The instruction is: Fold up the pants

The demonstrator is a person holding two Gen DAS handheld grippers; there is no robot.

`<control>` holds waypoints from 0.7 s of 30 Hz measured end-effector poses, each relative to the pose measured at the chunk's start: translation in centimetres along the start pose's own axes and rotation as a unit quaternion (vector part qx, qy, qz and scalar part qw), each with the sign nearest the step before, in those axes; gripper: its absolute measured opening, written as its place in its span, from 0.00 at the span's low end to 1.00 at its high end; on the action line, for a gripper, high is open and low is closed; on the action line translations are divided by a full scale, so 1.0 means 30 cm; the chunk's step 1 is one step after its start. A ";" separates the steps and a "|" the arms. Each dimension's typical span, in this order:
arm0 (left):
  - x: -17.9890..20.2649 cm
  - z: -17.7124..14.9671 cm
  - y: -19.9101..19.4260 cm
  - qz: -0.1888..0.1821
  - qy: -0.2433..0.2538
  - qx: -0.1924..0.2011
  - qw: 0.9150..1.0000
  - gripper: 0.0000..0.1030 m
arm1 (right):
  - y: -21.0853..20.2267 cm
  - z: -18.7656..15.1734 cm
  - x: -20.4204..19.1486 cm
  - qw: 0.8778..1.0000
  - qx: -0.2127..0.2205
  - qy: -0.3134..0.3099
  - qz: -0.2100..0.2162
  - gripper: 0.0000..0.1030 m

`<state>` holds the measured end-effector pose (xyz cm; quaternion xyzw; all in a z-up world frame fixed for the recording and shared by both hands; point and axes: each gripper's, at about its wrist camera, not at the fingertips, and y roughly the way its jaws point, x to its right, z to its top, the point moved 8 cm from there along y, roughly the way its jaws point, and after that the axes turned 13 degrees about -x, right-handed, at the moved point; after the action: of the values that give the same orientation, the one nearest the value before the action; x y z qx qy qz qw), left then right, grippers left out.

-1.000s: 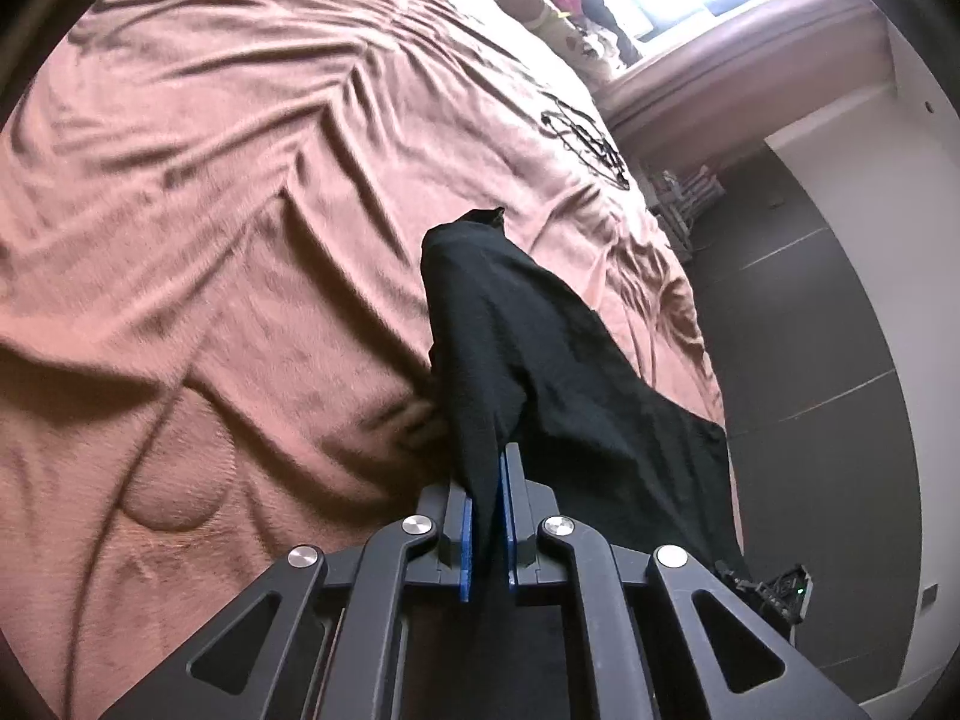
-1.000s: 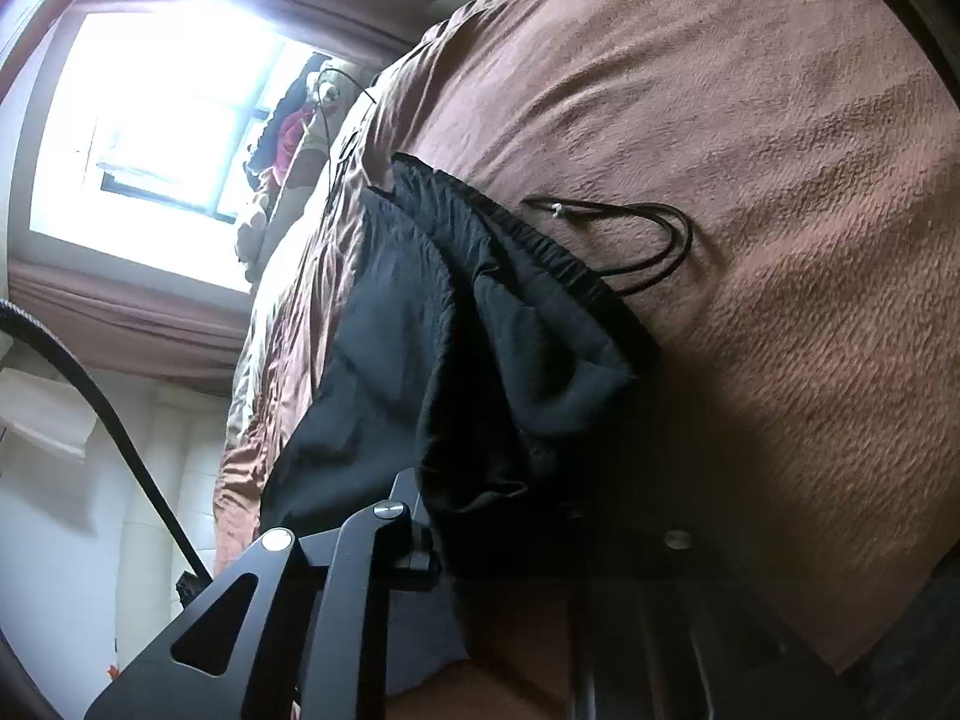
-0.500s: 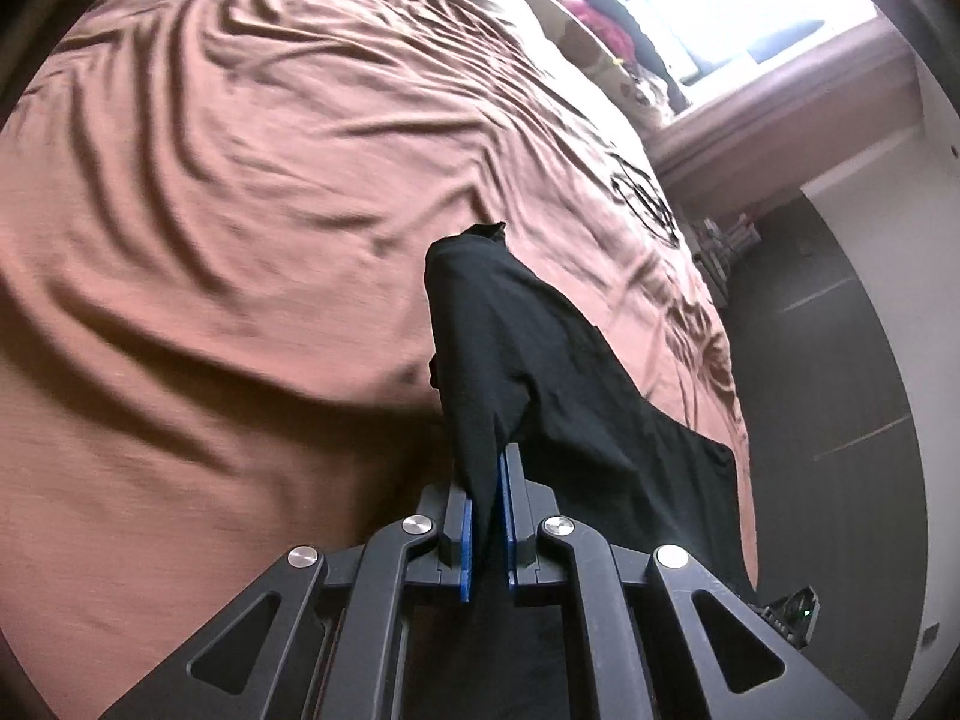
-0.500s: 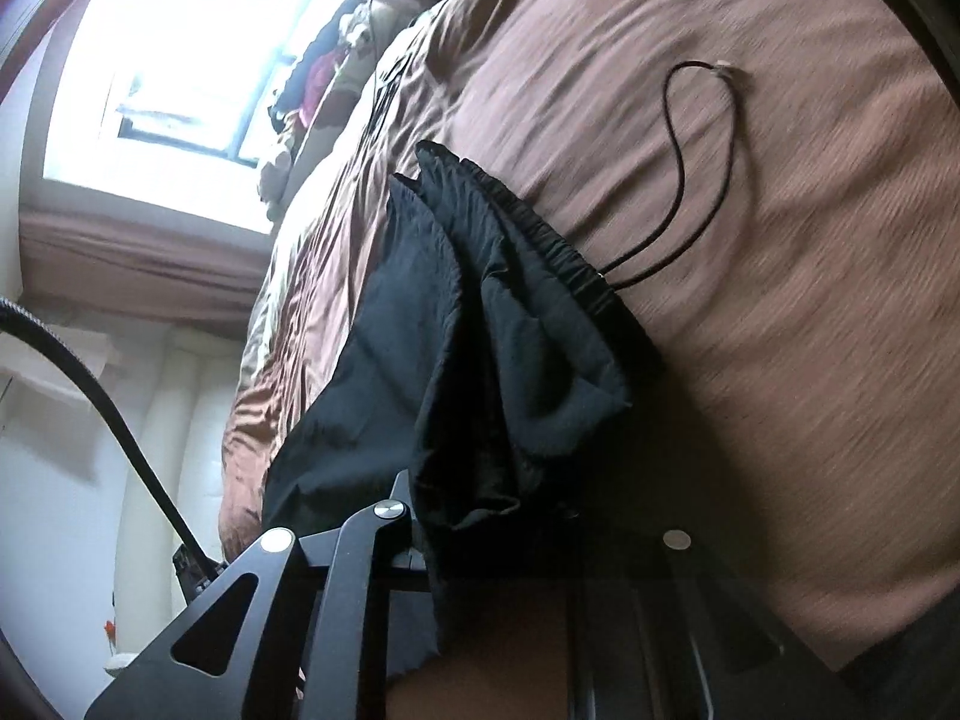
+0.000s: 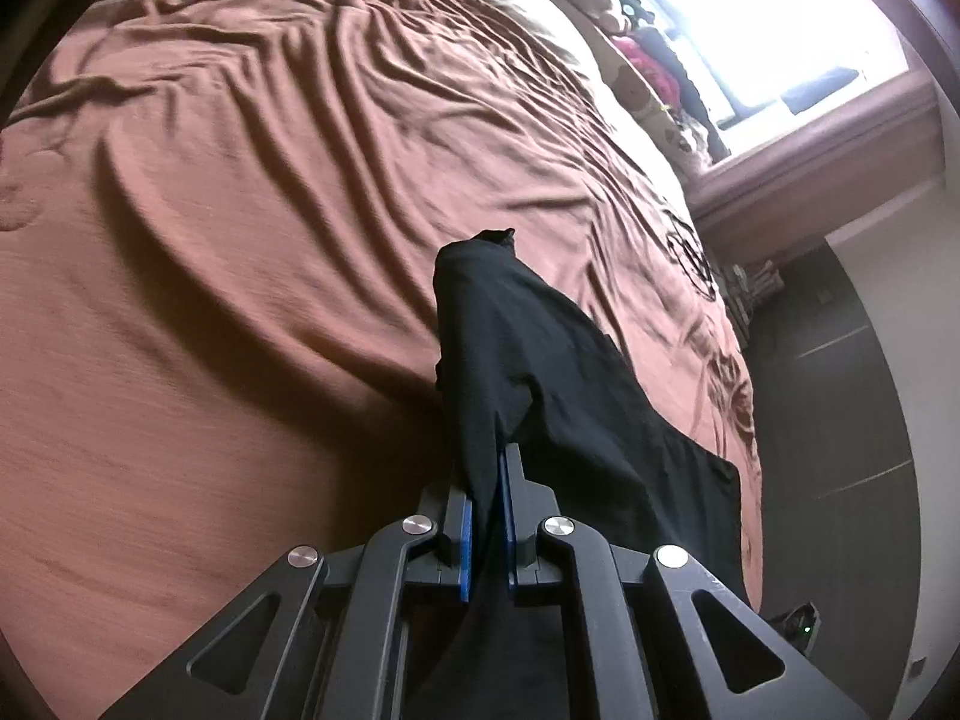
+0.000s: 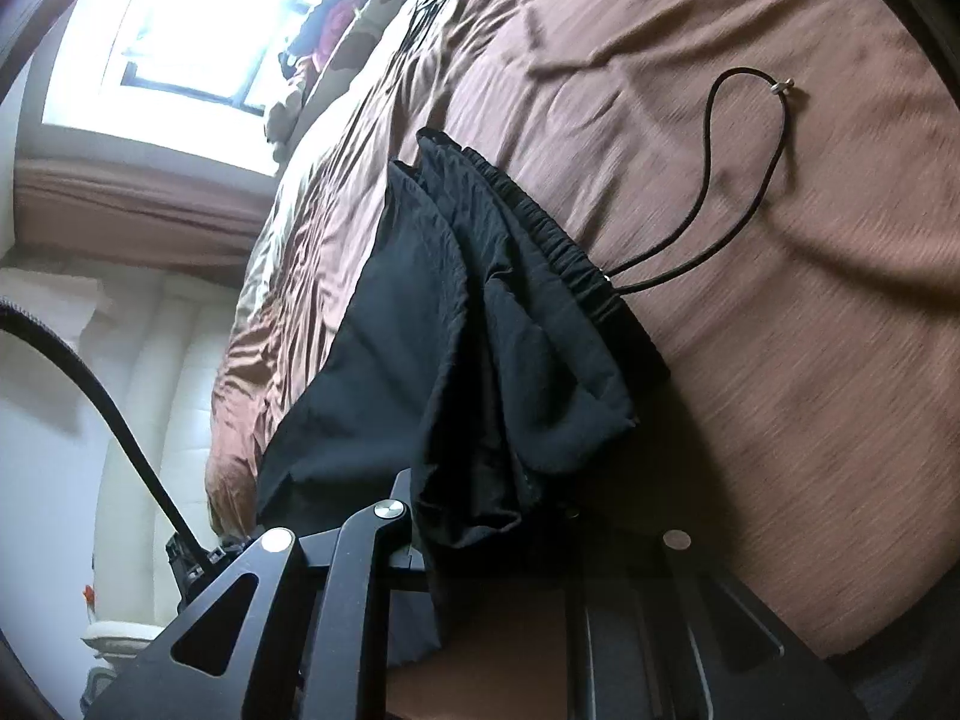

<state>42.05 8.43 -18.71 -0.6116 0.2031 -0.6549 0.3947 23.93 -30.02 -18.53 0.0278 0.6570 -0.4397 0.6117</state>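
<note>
Both views are taken close above the brown bedspread, angled downward along each gripper's fingers. The black pants fill lower centre, and the window is shared by both.

daylight enters through the window, which is blown out to white in both views, with no detail in the pane. the brown bedspread nearest the window is brightest; its wrinkles cast soft shadows. the black pants read almost without detail. motion blur smears the bedspread texture farthest from the window. fisheye distortion bends the edges, and the corners are dark.
</note>
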 end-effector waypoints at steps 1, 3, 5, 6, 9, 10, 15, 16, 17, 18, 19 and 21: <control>-0.016 0.005 -0.011 0.002 -0.001 0.002 1.000 0.07 | 0.003 -0.007 0.001 1.000 -0.002 -0.001 -0.002 0.12; -0.047 0.013 -0.030 0.003 -0.005 0.004 1.000 0.07 | 0.021 -0.004 -0.007 1.000 -0.005 -0.006 -0.006 0.12; -0.076 0.022 -0.041 0.004 -0.010 0.005 1.000 0.07 | 0.028 -0.005 -0.018 1.000 -0.008 -0.011 -0.009 0.12; -0.087 0.026 -0.044 0.005 -0.011 0.006 1.000 0.07 | 0.029 -0.005 -0.019 1.000 -0.010 -0.013 -0.010 0.12; -0.115 0.031 -0.040 0.006 -0.017 0.003 1.000 0.08 | 0.057 0.011 -0.034 0.999 -0.013 -0.023 -0.021 0.12; -0.121 0.028 -0.031 0.007 -0.018 -0.002 1.000 0.08 | 0.058 0.017 -0.035 0.999 -0.013 -0.028 -0.028 0.12; -0.162 -0.023 -0.005 0.032 -0.025 -0.027 0.999 0.14 | 0.035 0.050 -0.027 0.998 -0.027 -0.043 -0.042 0.20; -0.166 -0.034 -0.003 0.030 -0.025 -0.030 0.999 0.16 | 0.031 0.057 -0.031 0.997 -0.032 -0.050 -0.046 0.21; -0.172 -0.051 -0.004 0.029 -0.025 -0.033 0.999 0.23 | 0.015 0.063 -0.028 0.996 -0.035 -0.061 -0.053 0.24; -0.181 -0.071 -0.005 0.029 -0.027 -0.035 0.999 0.27 | 0.010 0.064 -0.030 0.995 -0.035 -0.067 -0.058 0.28; -0.192 -0.094 -0.007 0.030 -0.029 -0.038 0.998 0.28 | -0.007 0.072 -0.031 0.994 -0.033 -0.078 -0.064 0.30; -0.202 -0.143 -0.015 0.027 -0.032 -0.042 0.998 0.28 | -0.046 0.076 -0.026 0.993 -0.029 -0.094 -0.070 0.30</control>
<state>37.45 12.40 -22.99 -0.6428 0.2342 -0.6150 0.3921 25.11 -31.88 -16.83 -0.0771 0.6093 -0.4630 0.6391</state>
